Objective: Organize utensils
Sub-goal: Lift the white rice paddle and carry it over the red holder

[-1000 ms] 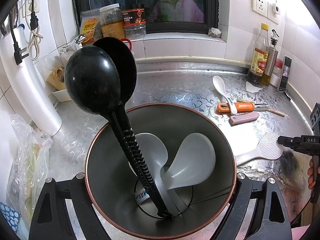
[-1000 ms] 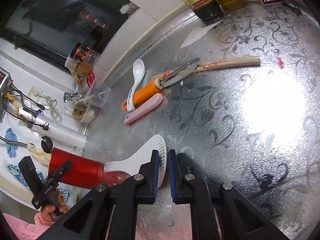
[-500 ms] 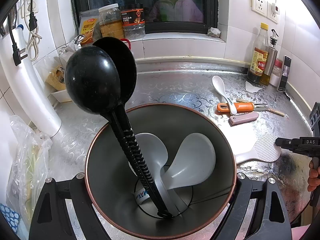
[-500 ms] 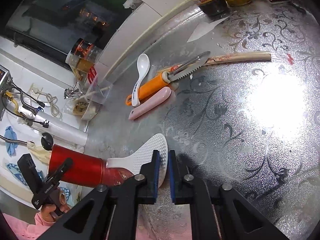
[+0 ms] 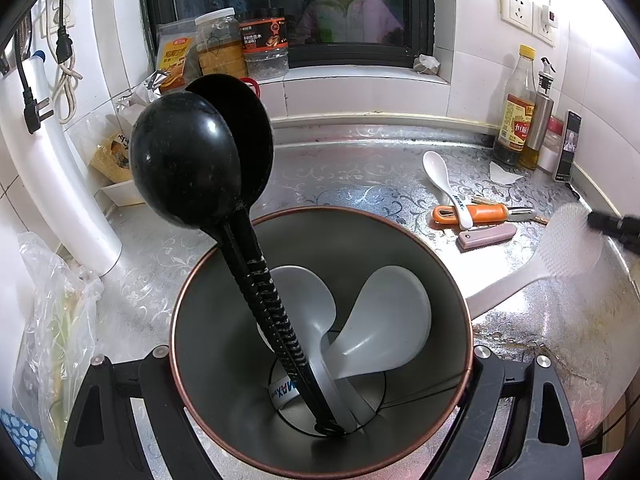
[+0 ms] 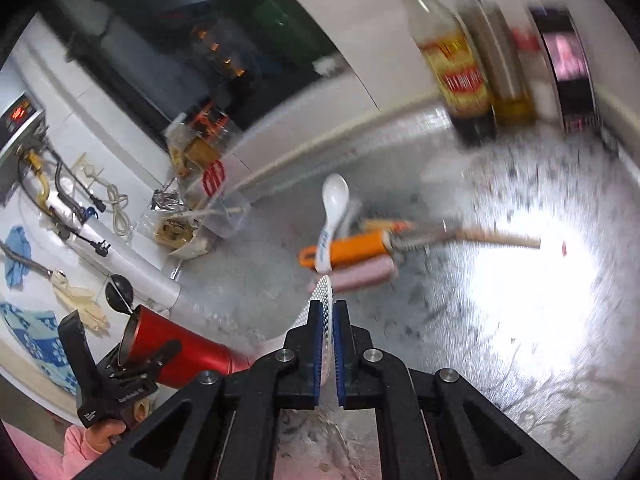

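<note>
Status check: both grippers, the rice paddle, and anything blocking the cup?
Left gripper clamps red cup. Right gripper shut on rice paddle. Black ladles crowd the opening.

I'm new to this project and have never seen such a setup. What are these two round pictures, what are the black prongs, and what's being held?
No robot here: a person carries a hand-held gripper in each hand, each with a fisheye camera looking along its two fingers. The left hand-held gripper is clamped around a red metal cup that holds black ladles and white spoons. The right hand-held gripper is shut on a white rice paddle. On the patterned steel counter lie a white soup spoon, an orange-handled peeler and a pink handle.
</note>
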`<action>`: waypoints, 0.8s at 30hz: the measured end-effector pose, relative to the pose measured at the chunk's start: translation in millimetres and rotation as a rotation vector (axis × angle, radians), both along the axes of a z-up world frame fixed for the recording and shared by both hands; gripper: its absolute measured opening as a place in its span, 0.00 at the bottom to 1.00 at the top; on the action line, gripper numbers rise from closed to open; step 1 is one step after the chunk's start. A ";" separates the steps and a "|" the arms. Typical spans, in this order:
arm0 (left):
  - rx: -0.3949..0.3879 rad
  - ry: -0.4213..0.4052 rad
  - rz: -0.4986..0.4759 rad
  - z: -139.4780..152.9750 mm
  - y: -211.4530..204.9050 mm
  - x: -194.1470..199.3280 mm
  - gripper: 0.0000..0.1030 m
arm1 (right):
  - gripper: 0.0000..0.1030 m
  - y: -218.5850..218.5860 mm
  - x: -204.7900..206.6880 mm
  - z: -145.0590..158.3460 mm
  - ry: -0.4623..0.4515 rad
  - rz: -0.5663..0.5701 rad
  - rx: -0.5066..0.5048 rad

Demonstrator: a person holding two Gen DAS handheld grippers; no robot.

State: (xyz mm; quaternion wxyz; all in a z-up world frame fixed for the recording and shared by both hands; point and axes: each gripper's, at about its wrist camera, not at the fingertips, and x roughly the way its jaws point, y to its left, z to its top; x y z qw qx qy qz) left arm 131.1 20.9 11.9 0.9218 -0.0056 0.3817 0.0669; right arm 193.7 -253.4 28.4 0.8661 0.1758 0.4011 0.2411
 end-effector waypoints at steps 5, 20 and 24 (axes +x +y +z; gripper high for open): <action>0.002 -0.004 -0.007 0.4 -0.9 -0.9 0.88 | 0.05 18.8 -3.0 33.7 -0.063 0.002 -0.101; 0.004 -0.014 -0.064 0.1 -10.9 8.7 0.88 | 0.04 60.0 -11.3 91.4 -0.203 0.092 -0.261; 0.006 -0.017 -0.077 1.0 -14.0 11.5 0.88 | 0.04 61.7 -14.1 111.5 -0.254 0.092 -0.267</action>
